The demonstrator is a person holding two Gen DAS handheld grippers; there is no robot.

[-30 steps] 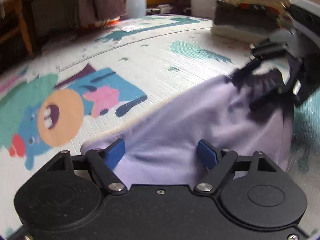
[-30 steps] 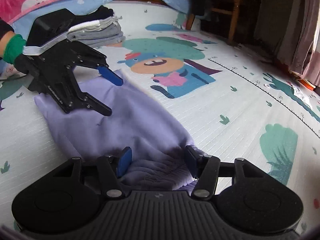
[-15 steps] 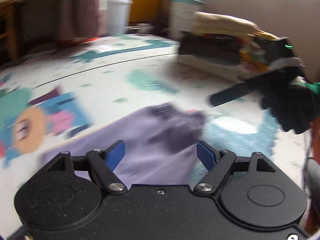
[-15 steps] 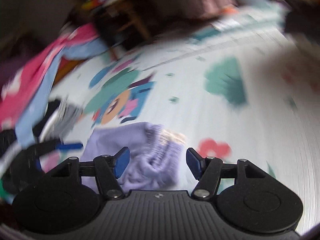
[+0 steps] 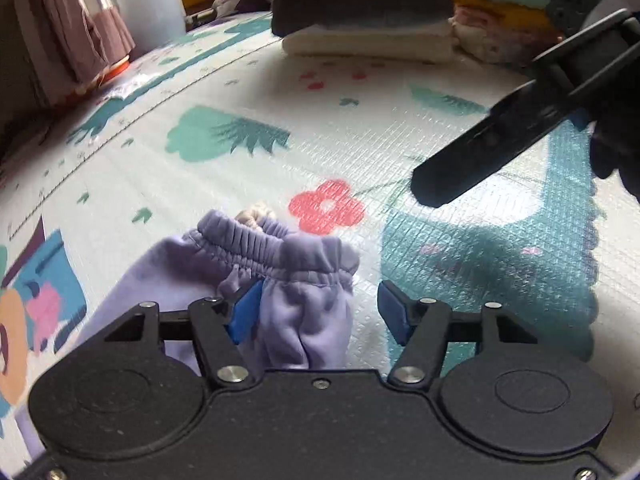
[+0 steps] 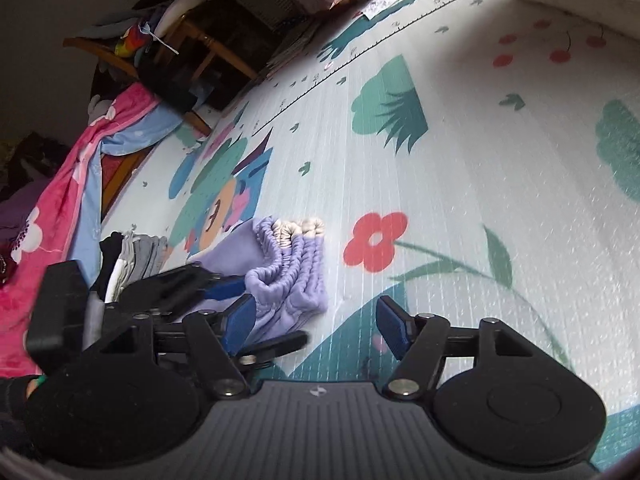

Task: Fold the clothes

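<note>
Lilac pants [image 5: 280, 280] lie folded on the play mat, elastic waistband bunched on top; they also show in the right wrist view [image 6: 280, 276]. My left gripper [image 5: 320, 312] is open, its left pad against the cloth at the waistband, its right pad over bare mat. My right gripper [image 6: 316, 322] is open and empty, just right of the pants over the mat. The right gripper's black finger [image 5: 492, 148] shows at the upper right of the left view. The left gripper [image 6: 224, 292] shows at the pants in the right view.
Stacks of folded clothes [image 5: 372, 12] stand at the mat's far edge. A white bucket [image 5: 148, 4] and a curtain stand at the back left. A pink and blue blanket [image 6: 60, 200], a wooden chair [image 6: 192, 48] and a small grey stack [image 6: 136, 252] are at the left.
Both grippers let go of the pants and swung round; the right one pulled away to the right. The pants now lie folded over with the waistband on top.
</note>
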